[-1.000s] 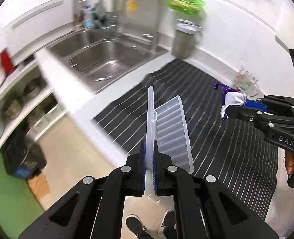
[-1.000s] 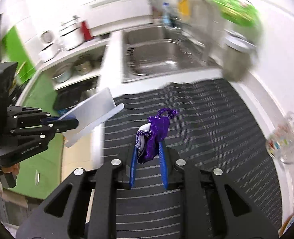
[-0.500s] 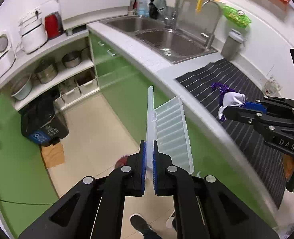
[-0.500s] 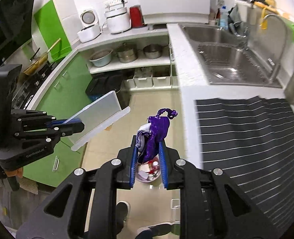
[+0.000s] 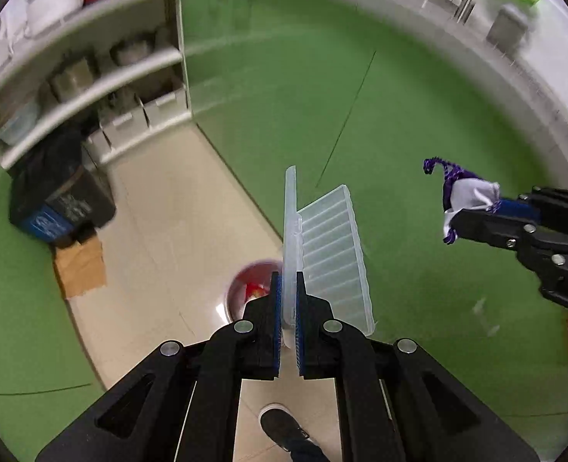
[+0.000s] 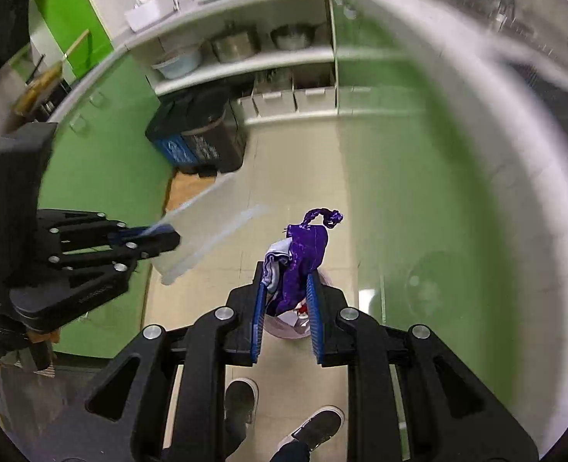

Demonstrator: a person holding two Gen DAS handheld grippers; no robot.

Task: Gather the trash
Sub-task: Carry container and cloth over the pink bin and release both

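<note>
My left gripper is shut on a clear ribbed plastic tray, held on edge above the floor; it also shows in the right wrist view. My right gripper is shut on a crumpled purple and white wrapper, also visible in the left wrist view. A small round bin with trash inside stands on the tiled floor below both grippers, partly hidden behind the fingers.
Green cabinet fronts curve on the right. Open shelves hold pots and boxes. A black sorting bin and a piece of cardboard sit on the floor. My shoes are below.
Both grippers have dropped from counter height and tilted towards the floor, carrying tray and wrapper. The counter, mat and sink have left the middle of view; the floor bin is now closer.
</note>
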